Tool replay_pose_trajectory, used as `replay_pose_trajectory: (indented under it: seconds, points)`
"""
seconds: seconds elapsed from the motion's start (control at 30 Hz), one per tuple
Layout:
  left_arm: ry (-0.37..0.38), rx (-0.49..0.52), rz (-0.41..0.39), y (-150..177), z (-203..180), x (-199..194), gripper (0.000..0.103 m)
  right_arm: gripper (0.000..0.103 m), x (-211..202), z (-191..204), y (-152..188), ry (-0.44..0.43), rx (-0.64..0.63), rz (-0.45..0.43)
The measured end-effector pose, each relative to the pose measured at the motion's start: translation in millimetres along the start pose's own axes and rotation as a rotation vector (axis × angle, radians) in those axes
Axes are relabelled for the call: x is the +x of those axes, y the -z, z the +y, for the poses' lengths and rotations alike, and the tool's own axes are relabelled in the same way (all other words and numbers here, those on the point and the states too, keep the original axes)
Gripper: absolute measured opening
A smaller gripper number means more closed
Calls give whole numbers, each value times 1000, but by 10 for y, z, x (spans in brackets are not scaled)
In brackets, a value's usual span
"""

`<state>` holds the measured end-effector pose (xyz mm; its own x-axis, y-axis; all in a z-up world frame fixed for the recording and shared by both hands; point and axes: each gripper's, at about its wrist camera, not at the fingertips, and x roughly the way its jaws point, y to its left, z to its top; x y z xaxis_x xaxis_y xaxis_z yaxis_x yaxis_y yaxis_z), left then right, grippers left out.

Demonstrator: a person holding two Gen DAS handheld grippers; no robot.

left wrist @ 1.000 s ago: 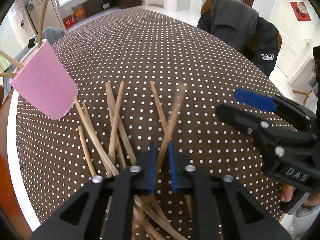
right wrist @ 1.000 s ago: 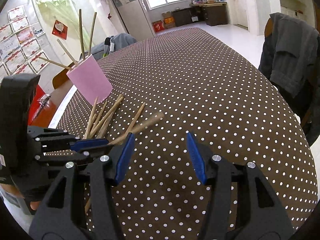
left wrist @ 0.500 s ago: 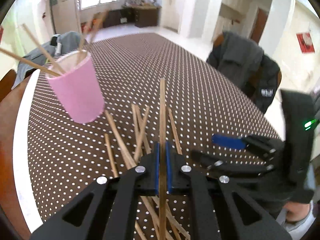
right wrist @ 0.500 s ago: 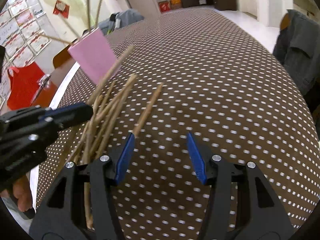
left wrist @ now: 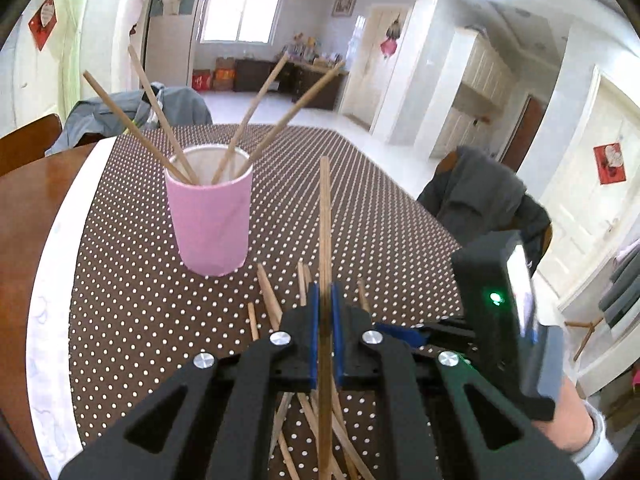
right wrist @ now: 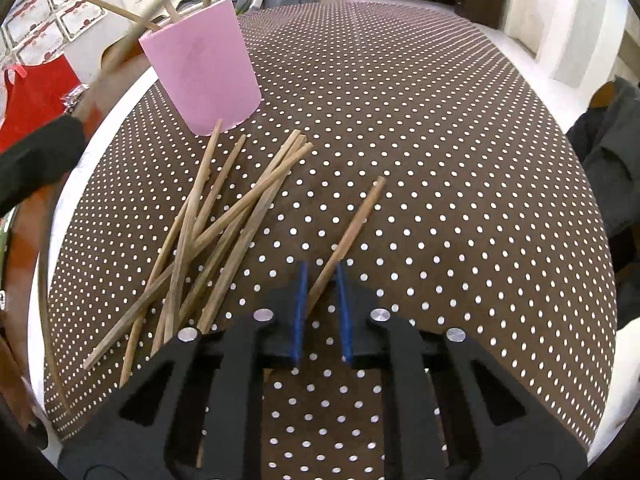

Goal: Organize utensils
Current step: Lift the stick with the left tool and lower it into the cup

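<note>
**A:** Left gripper [left wrist: 325, 334]: what was it doing?

**B:** Blue pads pinched tight on one long wooden chopstick [left wrist: 325, 240]. The stick stood between the pads and pointed forward, lifted off the cloth, its tip past the right side of the pink cylindrical cup [left wrist: 209, 220].

**A:** And the cup?

**B:** Upright on the brown white-dotted tablecloth [left wrist: 132, 300], near the left edge of the tabletop. Four wooden chopsticks [left wrist: 256, 106] leaned out of it, fanned apart.

**A:** Right gripper [right wrist: 322, 316]?

**B:** Jaws narrowed but not closed. A single wooden chopstick [right wrist: 352, 232] lay flat on the cloth, its near end running in between the blue pads. From the right wrist view I could not tell whether either pad touched it. A visible gap remained on both sides.

**A:** The rest of the sticks?

**B:** A loose heap of wooden chopsticks [right wrist: 216, 240] lay crossed over one another on the cloth, between the cup and the near edge, left of the single stick and apart from it. The farthest tip sat just beside the cup's base.

**A:** Anything around the table?

**B:** A grey jacket [left wrist: 480, 200] was draped over a chair at the right edge.
</note>
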<state>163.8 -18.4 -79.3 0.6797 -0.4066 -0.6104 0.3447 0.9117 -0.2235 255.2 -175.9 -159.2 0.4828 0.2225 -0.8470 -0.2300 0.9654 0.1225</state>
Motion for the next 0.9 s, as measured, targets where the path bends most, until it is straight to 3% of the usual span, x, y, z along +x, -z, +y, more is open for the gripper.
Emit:
replay_pose_trajectory:
  seconds: [0.13, 0.27, 0.5, 0.67, 0.9]
  points:
    - [29, -4, -67, -7, 0, -114, 6, 6, 45, -142, -105, -52, 20, 8]
    - [56, -21, -136, -16, 20, -217, 6, 6, -73, -264, -93, -102, 33, -52]
    - [78, -62, -285, -84, 71, -435, 6, 6, -590, -393, -180, -193, 50, -272]
    - [74, -70, -399, -169, 91, -595, 6, 6, -943, -316, -279, -272, 50, -442]
    - [49, -67, -546, -320, 152, -754, 6, 6, -1252, -139, -521, -310, 17, -619]
